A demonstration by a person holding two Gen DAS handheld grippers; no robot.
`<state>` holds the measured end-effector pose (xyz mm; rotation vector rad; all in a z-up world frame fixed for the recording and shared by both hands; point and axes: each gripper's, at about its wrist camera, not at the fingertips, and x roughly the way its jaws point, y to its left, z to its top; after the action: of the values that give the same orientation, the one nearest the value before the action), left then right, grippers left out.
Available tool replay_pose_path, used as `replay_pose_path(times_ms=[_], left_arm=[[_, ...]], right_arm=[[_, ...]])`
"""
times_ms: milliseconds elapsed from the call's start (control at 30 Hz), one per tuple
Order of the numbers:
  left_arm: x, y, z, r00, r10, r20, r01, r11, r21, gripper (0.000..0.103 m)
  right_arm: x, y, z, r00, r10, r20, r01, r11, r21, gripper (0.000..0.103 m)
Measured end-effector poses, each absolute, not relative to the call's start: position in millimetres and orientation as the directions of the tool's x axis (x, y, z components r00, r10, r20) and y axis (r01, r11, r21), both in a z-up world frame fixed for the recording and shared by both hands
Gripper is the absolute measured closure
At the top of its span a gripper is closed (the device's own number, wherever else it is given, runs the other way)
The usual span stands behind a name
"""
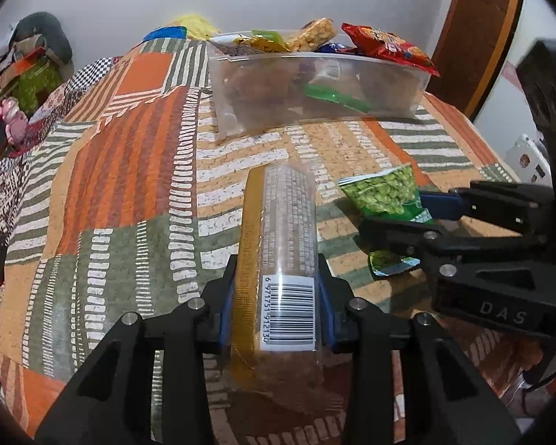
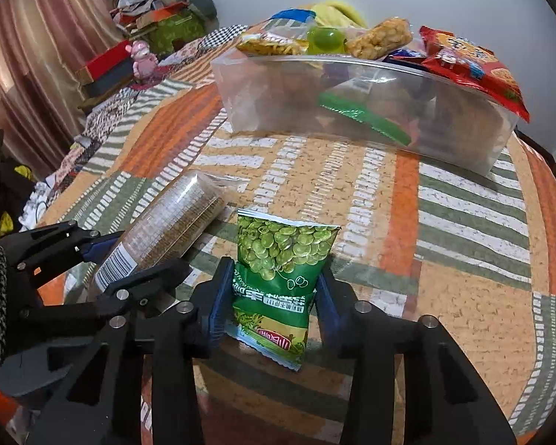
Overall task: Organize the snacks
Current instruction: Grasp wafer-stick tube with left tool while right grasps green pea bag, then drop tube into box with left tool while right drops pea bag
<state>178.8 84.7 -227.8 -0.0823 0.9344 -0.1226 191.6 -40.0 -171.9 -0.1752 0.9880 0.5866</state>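
A clear-wrapped roll of brown crackers (image 1: 278,222) with a barcode label lies lengthwise on the patchwork cloth, and my left gripper (image 1: 276,278) is shut on its near end. Just to its right, a green pea packet (image 2: 285,248) stands between the blue pads of my right gripper (image 2: 274,289), which is shut on its lower half. In the left wrist view the right gripper (image 1: 400,211) and pea packet (image 1: 385,189) show at the right. In the right wrist view the left gripper (image 2: 129,259) and roll (image 2: 174,222) show at the left. A clear plastic bin (image 1: 315,85) (image 2: 352,104) stands behind them.
The bin holds several snacks, among them a red packet (image 1: 385,46) overhanging its right end and a peanut bar (image 2: 378,39). A pink figurine (image 2: 142,61) and piled boxes sit far left. A wooden door (image 1: 478,33) stands at the right.
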Motion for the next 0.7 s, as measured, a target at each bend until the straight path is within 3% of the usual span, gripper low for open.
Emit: replay_pose_path(times_ms=[367, 700], left_arm=[[182.8, 82.3, -201.0, 0.620, -0.132, -0.773, 0.035, 0.989, -0.141, 0.067], [196.5, 88.5, -141.3, 0.711, -0.121, -0.693, 0.021, 0.988, -0.151, 0.067]], right_arm=[[194.1, -61.1, -153.8, 0.454, 0.390, -0.801, -0.495, 0.858, 0.137, 0.069], [210.1, -89.1, -102.5, 0.566, 0.402, -0.720, -0.461, 0.878, 0.128, 0.069]])
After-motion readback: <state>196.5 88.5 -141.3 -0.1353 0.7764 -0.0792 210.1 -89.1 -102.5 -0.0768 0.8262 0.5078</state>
